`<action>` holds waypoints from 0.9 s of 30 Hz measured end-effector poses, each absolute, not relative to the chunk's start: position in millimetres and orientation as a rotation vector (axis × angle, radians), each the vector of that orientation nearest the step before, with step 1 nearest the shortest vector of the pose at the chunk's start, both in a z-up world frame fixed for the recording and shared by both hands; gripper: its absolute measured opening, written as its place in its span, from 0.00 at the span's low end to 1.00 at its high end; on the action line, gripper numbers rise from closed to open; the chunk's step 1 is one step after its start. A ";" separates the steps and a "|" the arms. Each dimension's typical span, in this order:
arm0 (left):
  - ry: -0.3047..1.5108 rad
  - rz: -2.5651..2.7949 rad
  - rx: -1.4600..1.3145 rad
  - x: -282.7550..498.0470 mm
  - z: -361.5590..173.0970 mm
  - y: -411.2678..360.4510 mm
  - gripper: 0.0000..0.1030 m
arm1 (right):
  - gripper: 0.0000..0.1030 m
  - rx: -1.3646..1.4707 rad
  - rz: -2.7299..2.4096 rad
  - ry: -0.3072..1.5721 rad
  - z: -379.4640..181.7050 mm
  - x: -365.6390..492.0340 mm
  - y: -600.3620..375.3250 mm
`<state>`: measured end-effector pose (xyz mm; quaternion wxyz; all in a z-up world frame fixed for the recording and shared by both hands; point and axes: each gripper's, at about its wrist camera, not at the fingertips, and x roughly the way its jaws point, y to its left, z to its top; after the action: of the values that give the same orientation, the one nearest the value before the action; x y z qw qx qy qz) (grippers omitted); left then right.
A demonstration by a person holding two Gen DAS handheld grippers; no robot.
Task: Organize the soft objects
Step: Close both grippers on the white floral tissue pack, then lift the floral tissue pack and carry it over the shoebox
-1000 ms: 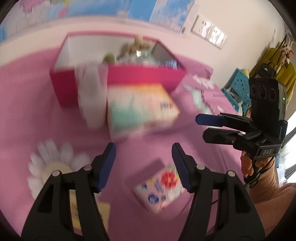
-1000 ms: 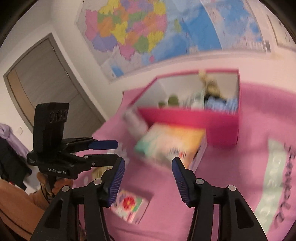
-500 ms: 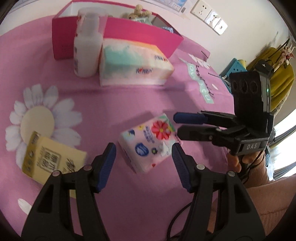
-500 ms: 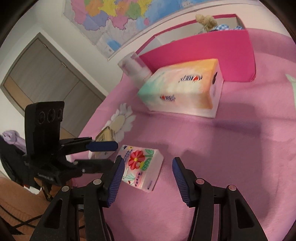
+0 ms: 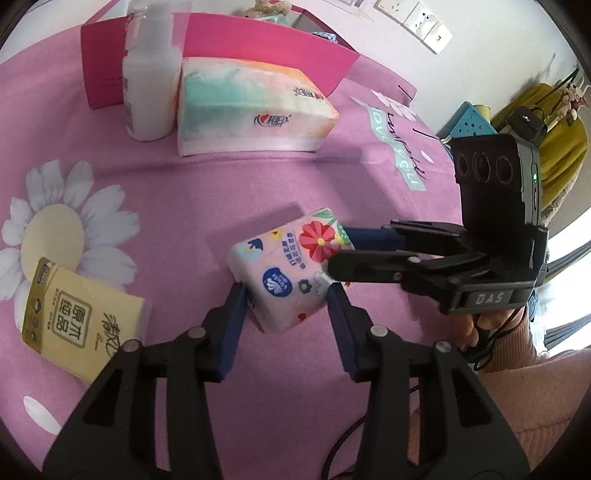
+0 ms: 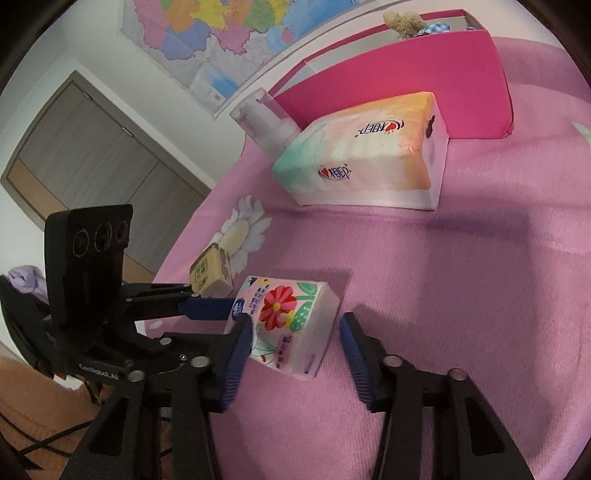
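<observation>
Behind the small flower-printed tissue pack (image 5: 291,273) lie the big pastel tissue box (image 5: 251,107) and pink cardboard box (image 5: 266,48). Both grippers — left (image 5: 286,306), right (image 6: 295,332) — are closing around the pack on the pink cloth (image 6: 461,288); the wall map (image 6: 221,33) shows only in the right view.

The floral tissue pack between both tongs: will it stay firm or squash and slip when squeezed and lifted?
The floral tissue pack looks soft, so it will probably dent as the closing left tongs and right tongs press. Its glossy wrapper may be slippery. It is likely light; it already sits tilted, one corner raised.
</observation>
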<state>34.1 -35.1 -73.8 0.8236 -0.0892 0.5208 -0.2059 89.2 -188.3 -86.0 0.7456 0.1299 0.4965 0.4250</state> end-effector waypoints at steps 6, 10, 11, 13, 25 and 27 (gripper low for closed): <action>1.102 -0.434 -0.190 36.5 -73.6 -37.2 0.46 | 0.32 0.266 0.916 1.084 -83.2 85.5 -189.9; 1.092 -0.437 -0.181 38.7 -71.0 -40.2 0.46 | 0.32 0.267 0.904 1.079 -80.1 84.5 -192.4; 1.089 -0.439 -0.179 39.0 -69.9 -40.6 0.46 | 0.31 0.267 0.903 1.077 -79.2 84.2 -193.4; 1.081 -0.442 -0.171 39.7 -67.4 -41.1 0.46 | 0.31 0.268 0.898 1.067 -76.2 83.8 -195.6; 1.021 -0.447 -0.121 48.8 -48.4 -48.6 0.46 | 0.31 0.277 0.878 1.013 -60.3 88.2 -203.0; 1.011 -0.447 -0.116 50.5 -45.4 -50.0 0.46 | 0.31 0.278 0.873 1.002 -56.5 89.8 -205.3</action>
<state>50.5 -50.0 -45.4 0.8494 -0.0552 0.4800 -0.2124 89.8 -205.3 -56.5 0.7784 0.1285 0.4634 0.4036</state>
